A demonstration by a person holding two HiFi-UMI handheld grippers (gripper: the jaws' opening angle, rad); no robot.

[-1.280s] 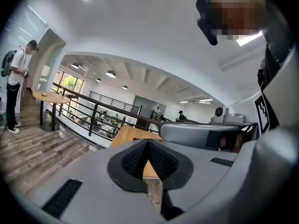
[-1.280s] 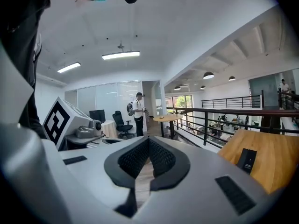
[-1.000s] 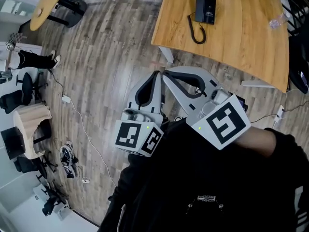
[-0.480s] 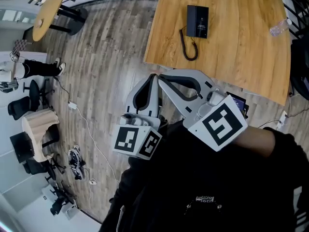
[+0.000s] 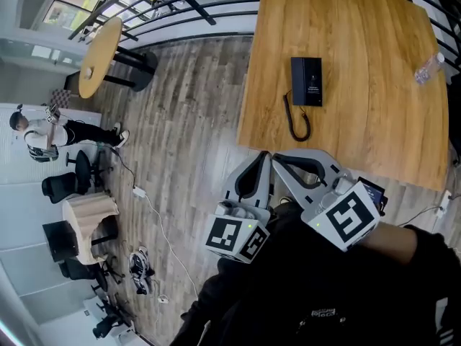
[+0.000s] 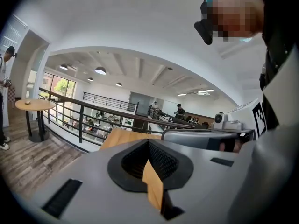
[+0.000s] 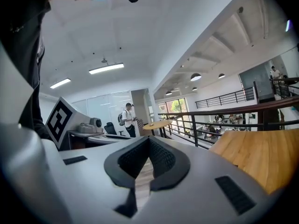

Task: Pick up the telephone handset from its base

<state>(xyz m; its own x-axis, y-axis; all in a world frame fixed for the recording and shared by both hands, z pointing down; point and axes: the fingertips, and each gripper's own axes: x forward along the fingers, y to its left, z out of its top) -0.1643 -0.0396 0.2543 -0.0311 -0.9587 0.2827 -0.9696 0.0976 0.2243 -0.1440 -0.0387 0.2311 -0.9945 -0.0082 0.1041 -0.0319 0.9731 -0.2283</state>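
A black telephone (image 5: pixel 306 81) with its handset on the base lies on the wooden table (image 5: pixel 374 121), and its coiled cord (image 5: pixel 297 125) trails toward the near edge. My left gripper (image 5: pixel 264 156) and right gripper (image 5: pixel 277 158) are held side by side, with their tips at the table's near edge, short of the cord. Both are shut with nothing between the jaws. In the left gripper view, the left gripper (image 6: pixel 148 143) points over the tabletop (image 6: pixel 122 136). The right gripper (image 7: pixel 149 140) has the table's wood (image 7: pixel 254 155) at its right.
A clear plastic bottle (image 5: pixel 426 68) lies at the table's far right. A black railing (image 5: pixel 187 2) runs behind the table. A small round table (image 5: pixel 99 56) stands at the left, with a person (image 5: pixel 36 132), office chairs (image 5: pixel 65 186) and a floor cable (image 5: pixel 155 222) further left.
The table and telephone have come nearer in the head view as I moved forward. Both gripper tips now reach the table's near edge. Both jaws stayed shut.
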